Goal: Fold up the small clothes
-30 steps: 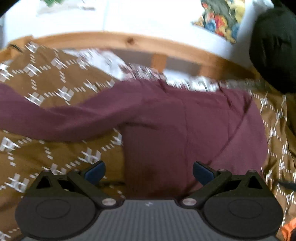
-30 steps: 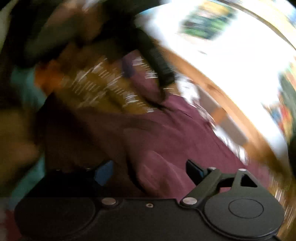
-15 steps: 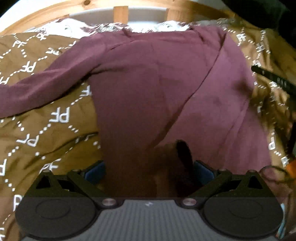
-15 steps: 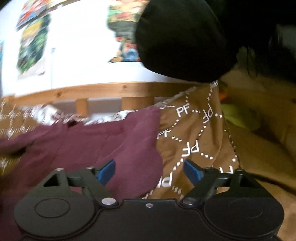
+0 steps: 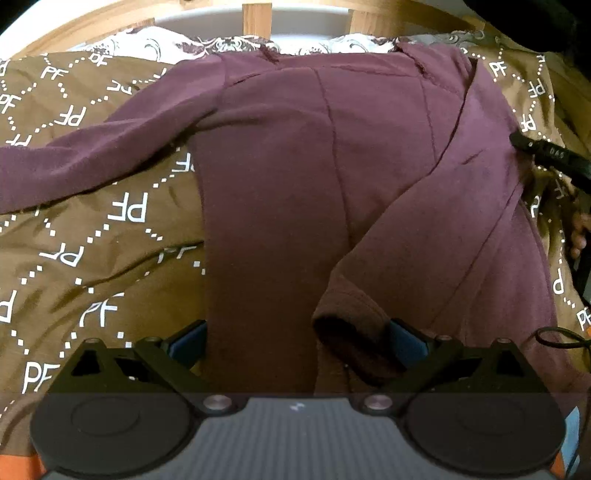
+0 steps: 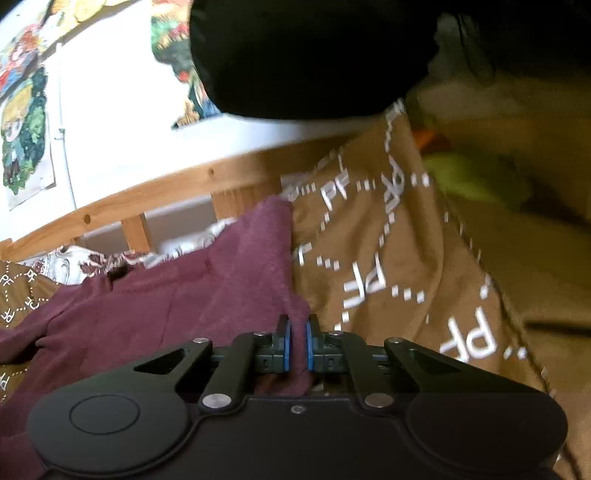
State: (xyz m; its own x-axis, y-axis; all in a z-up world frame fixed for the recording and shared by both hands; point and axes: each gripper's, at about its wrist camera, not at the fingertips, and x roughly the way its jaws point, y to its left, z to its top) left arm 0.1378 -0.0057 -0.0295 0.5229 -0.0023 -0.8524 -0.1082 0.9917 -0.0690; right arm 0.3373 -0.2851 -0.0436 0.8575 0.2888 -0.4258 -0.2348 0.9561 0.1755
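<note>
A maroon long-sleeved top point(image 5: 303, 177) lies spread on a brown blanket point(image 5: 92, 236) printed with white letters. Its right sleeve is folded in across the body, with the cuff point(image 5: 347, 332) near me; its left sleeve point(image 5: 74, 162) stretches out to the left. My left gripper point(image 5: 295, 343) is open, its jaws wide apart over the lower hem. My right gripper point(image 6: 297, 345) is shut on the right edge of the top point(image 6: 166, 295). The tip of the right gripper point(image 5: 546, 155) shows at the top's right side in the left wrist view.
A wooden bed rail point(image 5: 258, 14) runs along the far side, with a white patterned sheet point(image 5: 159, 44) below it. A large black bundle point(image 6: 314, 55) hangs above right. Posters point(image 6: 22, 129) hang on the white wall. A green object point(image 6: 476, 177) lies at right.
My right gripper has closed on the right edge of the maroon top. My left gripper has moved slightly closer over the hem, still open.
</note>
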